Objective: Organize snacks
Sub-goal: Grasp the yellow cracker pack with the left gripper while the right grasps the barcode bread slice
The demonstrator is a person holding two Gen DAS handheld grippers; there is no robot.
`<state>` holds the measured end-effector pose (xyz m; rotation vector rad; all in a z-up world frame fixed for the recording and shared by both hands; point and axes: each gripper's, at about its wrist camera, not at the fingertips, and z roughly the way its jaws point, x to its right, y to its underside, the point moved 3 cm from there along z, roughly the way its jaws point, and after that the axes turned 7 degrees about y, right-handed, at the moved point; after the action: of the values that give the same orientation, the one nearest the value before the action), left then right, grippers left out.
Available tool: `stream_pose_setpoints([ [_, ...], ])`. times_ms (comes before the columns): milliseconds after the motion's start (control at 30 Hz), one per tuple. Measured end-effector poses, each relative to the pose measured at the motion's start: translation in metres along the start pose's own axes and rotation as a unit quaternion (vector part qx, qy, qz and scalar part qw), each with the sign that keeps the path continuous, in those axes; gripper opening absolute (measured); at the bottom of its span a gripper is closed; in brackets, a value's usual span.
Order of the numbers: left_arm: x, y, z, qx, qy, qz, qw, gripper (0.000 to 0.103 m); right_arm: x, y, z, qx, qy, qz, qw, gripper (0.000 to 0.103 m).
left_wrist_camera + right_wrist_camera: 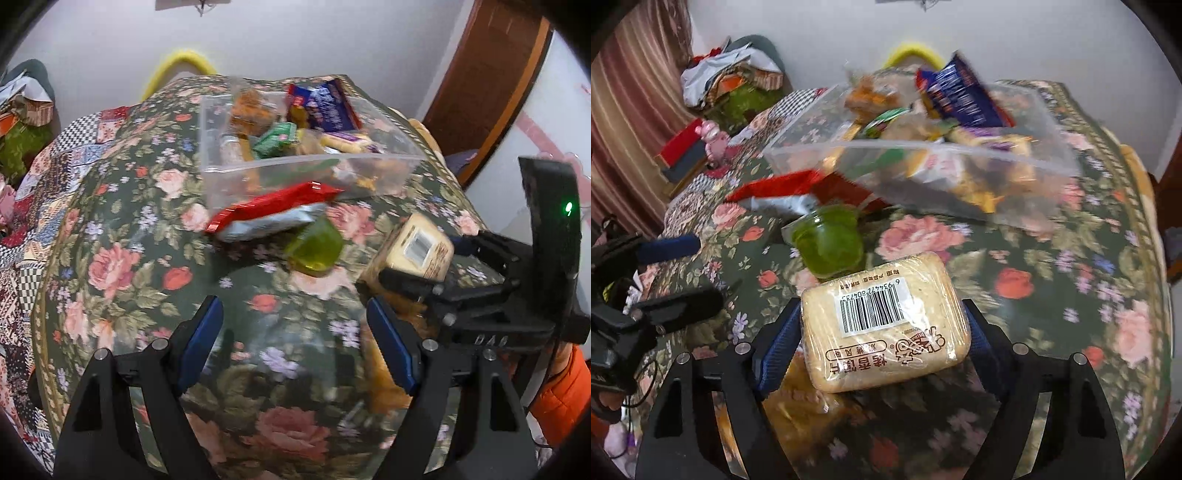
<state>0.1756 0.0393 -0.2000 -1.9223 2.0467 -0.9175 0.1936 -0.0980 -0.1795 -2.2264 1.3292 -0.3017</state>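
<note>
Matt woven floral cloth over the counter; clear glossy plastic bin; shiny red foil wrapper; translucent green plastic cup; glossy clear film on pale biscuit pack

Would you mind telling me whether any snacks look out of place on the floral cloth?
Yes. A red packet and a green jelly cup, lying on its side, sit loose on the floral cloth in front of the clear bin that holds the other snacks. The right gripper holds a beige biscuit pack outside it.
</note>
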Motion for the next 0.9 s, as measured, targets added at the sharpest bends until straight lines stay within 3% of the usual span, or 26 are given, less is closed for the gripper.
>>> stream_pose_setpoints([
  [200, 0.036, 0.011, 0.01, -0.018, 0.021, 0.024, 0.9993, 0.08, 0.027, 0.001, -0.036, 0.036, 0.034, 0.018, 0.999, 0.08],
  [433, 0.062, 0.027, 0.035, -0.049, 0.041, 0.037, 0.9973, 0.079, 0.044, 0.007, -0.061, 0.054, 0.043, 0.037, 0.997, 0.08],
  [500, 0.065, 0.031, 0.041, -0.055, 0.05, 0.033, 0.9967, 0.069, 0.047, 0.008, -0.064, 0.056, 0.044, 0.043, 0.997, 0.08],
  [567, 0.065, 0.034, 0.048, -0.066, 0.048, 0.034, 0.9961, 0.048, 0.052, 0.01, -0.067, 0.057, 0.043, 0.048, 0.996, 0.08],
  [600, 0.065, 0.035, 0.05, -0.067, 0.044, 0.036, 0.9961, 0.046, 0.053, 0.011, -0.068, 0.058, 0.042, 0.049, 0.996, 0.08],
  [900, 0.062, 0.023, 0.033, -0.031, 0.033, 0.034, 0.9984, 0.044, 0.055, 0.012, -0.074, 0.067, 0.041, 0.055, 0.995, 0.08],
])
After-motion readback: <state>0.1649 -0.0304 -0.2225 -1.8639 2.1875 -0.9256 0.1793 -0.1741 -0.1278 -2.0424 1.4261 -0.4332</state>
